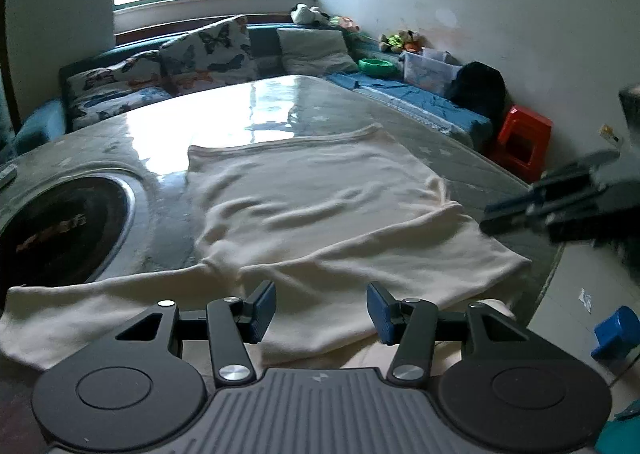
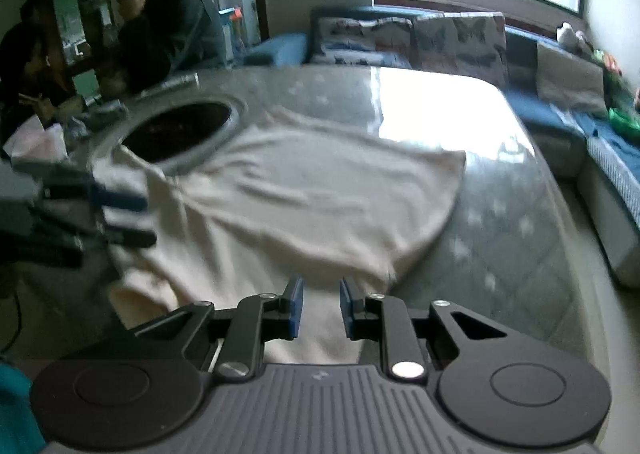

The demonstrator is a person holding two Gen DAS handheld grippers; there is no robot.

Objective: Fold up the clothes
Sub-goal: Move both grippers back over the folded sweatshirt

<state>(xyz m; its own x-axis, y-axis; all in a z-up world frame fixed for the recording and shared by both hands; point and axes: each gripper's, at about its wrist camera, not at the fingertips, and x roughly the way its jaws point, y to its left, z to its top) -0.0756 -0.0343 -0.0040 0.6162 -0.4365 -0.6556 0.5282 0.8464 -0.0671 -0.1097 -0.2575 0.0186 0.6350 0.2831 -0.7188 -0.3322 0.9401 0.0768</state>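
Cream shirt (image 1: 312, 206) lay spread on the glossy counter (image 1: 224, 114), mostly flat w/ soft ripples; one sleeve ran off toward 9 o'clock in the left wrist view, near edge drooped over the counter's lip. Shirt's long axis ran approx 6 to 12 from both claws, hem at the far end. Round dark inset (image 1: 60, 226) sat in the counter at 9–10 o'clock, just beside the sleeve.

Left claw (image 1: 320, 312) was open, pads wide apart, nothing between them; cloth lay directly ahead at 12 and under it. Right claw (image 2: 320, 308) was also open, narrower gap, hovering over the near edge, fabric at 12; whether it touched cloth I couldn't tell (blur). Both looked abt equally near, each at its own near corner.

Spread-out look fit either a shirt laid flat for folding or one w/ a sleeve already turned in; can't say which.
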